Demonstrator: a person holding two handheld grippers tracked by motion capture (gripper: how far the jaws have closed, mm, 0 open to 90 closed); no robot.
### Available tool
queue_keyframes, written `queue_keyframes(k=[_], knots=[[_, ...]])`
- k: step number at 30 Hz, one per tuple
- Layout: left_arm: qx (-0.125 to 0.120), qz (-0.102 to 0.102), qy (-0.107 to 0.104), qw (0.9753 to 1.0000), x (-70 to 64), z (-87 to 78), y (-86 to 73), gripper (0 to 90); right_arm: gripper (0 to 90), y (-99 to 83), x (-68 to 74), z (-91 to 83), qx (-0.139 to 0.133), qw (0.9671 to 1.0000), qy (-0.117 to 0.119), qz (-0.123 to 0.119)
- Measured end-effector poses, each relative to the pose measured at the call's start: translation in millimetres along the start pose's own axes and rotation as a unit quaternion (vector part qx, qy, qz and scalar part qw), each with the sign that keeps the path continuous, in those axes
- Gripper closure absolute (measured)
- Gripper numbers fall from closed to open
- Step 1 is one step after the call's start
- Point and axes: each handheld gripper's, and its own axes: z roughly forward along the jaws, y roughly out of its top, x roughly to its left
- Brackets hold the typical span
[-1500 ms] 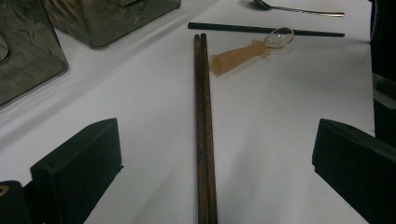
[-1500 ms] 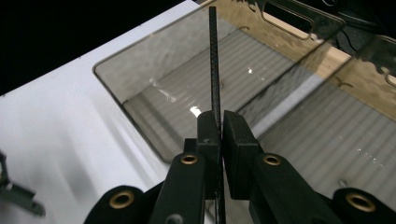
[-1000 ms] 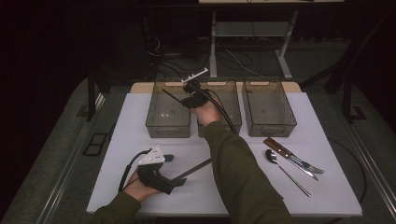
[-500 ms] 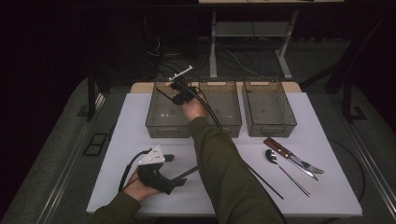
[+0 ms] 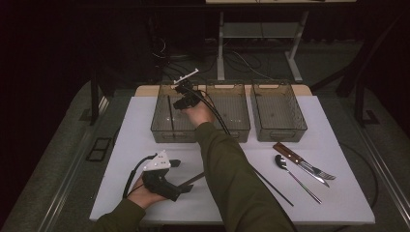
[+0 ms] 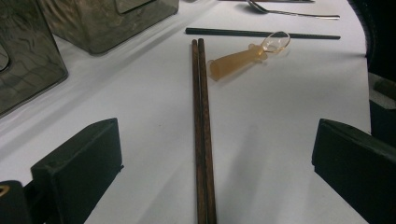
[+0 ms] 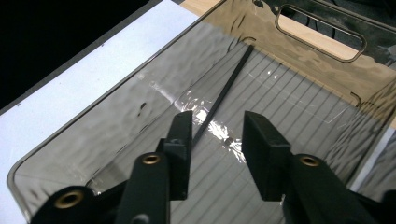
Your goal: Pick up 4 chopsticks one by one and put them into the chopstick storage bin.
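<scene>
**Two grippers, one sorting job: black chopstick lands in the left bin**

One black chopstick (image 7: pixel 223 95) lies loose on the ribbed floor of the leftmost bin (image 5: pixel 159 126), slanting away toward the far wall, as the right gripper (image 7: pixel 215 135) hangs over it inside the smoky plastic walls. Its jaws stand partly open with nothing between them; the stick sits below and beyond the tips, apart from both. By the look of it, the drop-off step is done for this piece and the hand is free to leave.

Nearer the person, the left gripper (image 6: pixel 215 158) rests low over the white table mat (image 5: pixel 130 145), jaws spread wide and empty, framing a pair of brown chopsticks (image 6: pixel 201 130) that lie side by side and touching, straight down the middle of the gap. Just beyond them sit a small amber plastic spoon (image 6: pixel 247 55) and a second black chopstick (image 6: pixel 261 33), lying crosswise. A metal spoon (image 5: pixel 296 175), a wooden-handled knife (image 5: pixel 295 158) and a fork (image 5: pixel 323 174) wait at the right of the mat, in front of the rightmost bin (image 5: pixel 278 113); the middle bin (image 5: pixel 237 118) stands between the two.

Next, judging by the layout, the right hand must lift clear of the bin wall and go for the remaining black stick, while the left need only settle and close on the brown pair.
</scene>
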Motion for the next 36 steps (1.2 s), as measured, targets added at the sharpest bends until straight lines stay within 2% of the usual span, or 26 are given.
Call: queue_keyframes(k=[8,12,15,19,25,27,29,36], knots=[[0.003,0.001,-0.001,1.0000,0.0,-0.9,-0.1,0.6,47.0,-6.1,-5.2,-16.1,-0.011,0.9997,0.020,-0.001],[0.003,-0.001,0.000,1.0000,-0.5,-1.8,-0.4,0.6,43.9,-15.6,-9.1,-30.2,-0.019,0.9994,0.028,-0.003],[0.002,-0.001,0.000,1.0000,0.2,-1.8,-0.4,0.4,42.8,-25.4,-13.9,-42.8,-0.026,0.9991,0.032,-0.011],[0.002,-0.005,-0.001,1.0000,-1.0,-1.9,-0.8,0.4,41.8,-41.7,-21.5,-60.4,-0.036,0.9984,0.043,-0.008],[0.001,-0.009,0.000,1.0000,-1.0,-0.3,-1.5,0.1,39.4,-66.6,-30.6,-86.1,-0.042,0.9981,0.043,-0.015],[0.003,-0.008,0.001,1.0000,-0.5,-0.3,-1.8,0.0,38.6,-74.3,-34.1,-94.6,-0.040,0.9978,0.050,-0.015],[0.004,-0.010,0.002,0.9999,0.0,-0.3,-2.1,0.0,37.9,-81.9,-36.9,-103.8,-0.049,0.9974,0.049,-0.017],[0.005,-0.010,0.003,0.9999,0.6,-0.7,-2.1,0.0,27.4,-106.9,-47.7,-130.7,-0.057,0.9967,0.046,-0.035]])
